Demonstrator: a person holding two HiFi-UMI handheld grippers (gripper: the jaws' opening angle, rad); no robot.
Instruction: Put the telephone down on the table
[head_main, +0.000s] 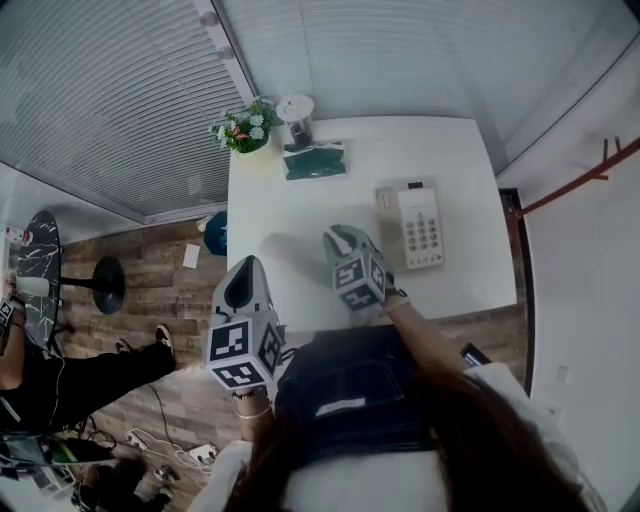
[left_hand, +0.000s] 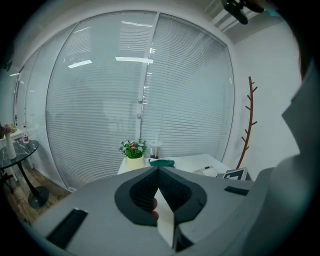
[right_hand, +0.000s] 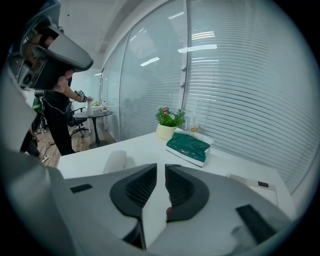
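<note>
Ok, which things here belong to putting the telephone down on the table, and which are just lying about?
Job:
white keypad telephone
white rounded piece, likely its handset
white rectangular table

Lying about:
flowering plant in cream pot
green flat packet
small clear cup
brown branch-shaped coat stand

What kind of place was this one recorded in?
Most likely an office or small meeting room: full-height slatted blinds, a white table bearing a desk telephone, and a coat stand by the wall.
</note>
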